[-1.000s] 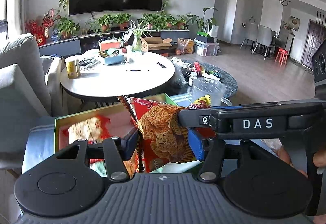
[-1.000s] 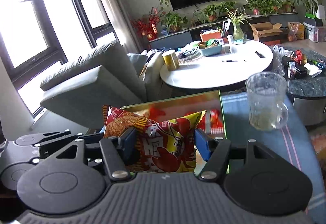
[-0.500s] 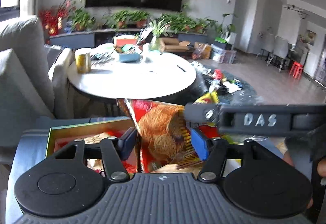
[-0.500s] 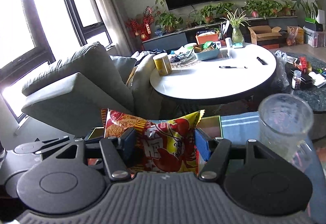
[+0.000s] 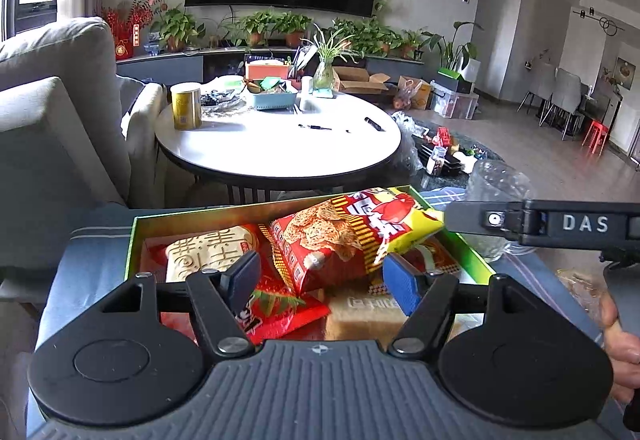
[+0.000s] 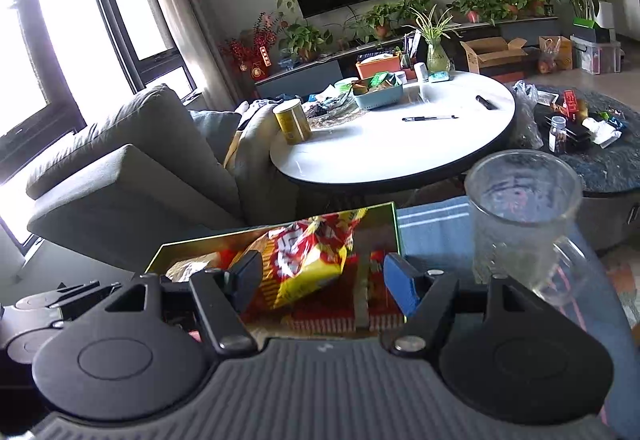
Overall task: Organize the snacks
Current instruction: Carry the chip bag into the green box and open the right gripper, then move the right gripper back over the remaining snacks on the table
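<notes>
A green box (image 5: 240, 209) lies open on a blue cloth and holds several snack packets. On top of them lie a red bag of fried snacks (image 5: 320, 240) and a yellow-and-red bag (image 5: 392, 215), tilted. My left gripper (image 5: 320, 278) hovers low over the box with its jaws opening; the red bag sits between the pads, and neither pad presses it. In the right wrist view my right gripper (image 6: 318, 278) is open over the box (image 6: 280, 230). The yellow bag (image 6: 308, 260) leans by its left pad, clear of the right pad. One right finger (image 5: 480, 220) reaches the yellow bag's end.
A glass mug (image 6: 520, 211) stands just right of the box on the blue striped cloth (image 6: 432, 224). Behind are a round white table (image 5: 280, 147) with a yellow can (image 5: 186, 107) and a grey sofa (image 5: 48, 127). A person's hand (image 5: 620, 344) shows at right.
Both grippers came down toward the box. The two bags, held upright between the pads before, now lie tilted on the packets inside, and both sets of jaws stand wider.
</notes>
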The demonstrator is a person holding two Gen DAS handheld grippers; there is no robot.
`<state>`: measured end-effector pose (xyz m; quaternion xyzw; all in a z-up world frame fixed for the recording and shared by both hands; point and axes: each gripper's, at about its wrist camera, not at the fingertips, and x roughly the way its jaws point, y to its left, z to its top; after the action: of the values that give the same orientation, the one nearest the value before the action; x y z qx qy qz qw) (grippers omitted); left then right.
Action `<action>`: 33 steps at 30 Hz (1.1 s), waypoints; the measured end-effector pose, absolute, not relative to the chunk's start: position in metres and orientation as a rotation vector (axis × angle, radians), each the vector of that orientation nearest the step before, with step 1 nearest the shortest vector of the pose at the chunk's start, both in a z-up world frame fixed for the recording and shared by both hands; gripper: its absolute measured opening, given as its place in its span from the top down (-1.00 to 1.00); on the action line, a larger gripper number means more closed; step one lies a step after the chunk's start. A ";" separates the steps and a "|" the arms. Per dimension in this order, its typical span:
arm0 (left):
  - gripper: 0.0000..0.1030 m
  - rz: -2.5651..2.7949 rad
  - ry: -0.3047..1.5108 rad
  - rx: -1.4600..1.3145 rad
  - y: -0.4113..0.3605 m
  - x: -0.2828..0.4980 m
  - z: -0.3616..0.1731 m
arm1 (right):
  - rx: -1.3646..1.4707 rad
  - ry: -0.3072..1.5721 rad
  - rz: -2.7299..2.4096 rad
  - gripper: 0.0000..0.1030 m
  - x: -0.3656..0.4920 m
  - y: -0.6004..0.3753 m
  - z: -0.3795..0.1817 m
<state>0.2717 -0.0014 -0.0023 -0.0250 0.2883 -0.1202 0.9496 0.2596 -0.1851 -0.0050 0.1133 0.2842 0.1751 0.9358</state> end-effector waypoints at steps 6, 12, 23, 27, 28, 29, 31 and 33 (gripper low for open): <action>-0.31 -0.237 0.559 -0.067 0.007 0.241 0.014 | 0.225 0.553 0.343 -0.65 0.235 -0.194 0.009; -0.40 -0.245 0.551 -0.059 0.015 0.196 0.018 | 0.228 0.538 0.326 -0.65 0.200 -0.206 0.016; -0.42 -0.250 0.573 -0.050 0.031 0.112 0.006 | 0.217 0.601 0.366 -0.65 0.146 -0.201 0.000; -0.42 -0.254 0.586 -0.064 0.034 0.085 -0.002 | 0.212 0.618 0.378 -0.65 0.127 -0.198 -0.007; -0.43 -0.259 0.592 -0.064 0.035 0.080 -0.005 | 0.215 0.624 0.380 -0.65 0.123 -0.198 -0.009; -0.43 -0.264 0.600 -0.058 0.034 0.073 -0.007 | 0.217 0.630 0.380 -0.65 0.120 -0.197 -0.010; -0.44 -0.276 0.613 -0.028 0.031 0.063 -0.012 | 0.221 0.639 0.377 -0.65 0.113 -0.198 -0.013; -0.44 -0.280 0.619 0.012 0.028 0.052 -0.017 | 0.223 0.644 0.374 -0.65 0.107 -0.197 -0.015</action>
<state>0.0520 0.0280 -0.0171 0.0058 0.3037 -0.1373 0.9428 0.1068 -0.1974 -0.0148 0.1087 0.3138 0.1824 0.9254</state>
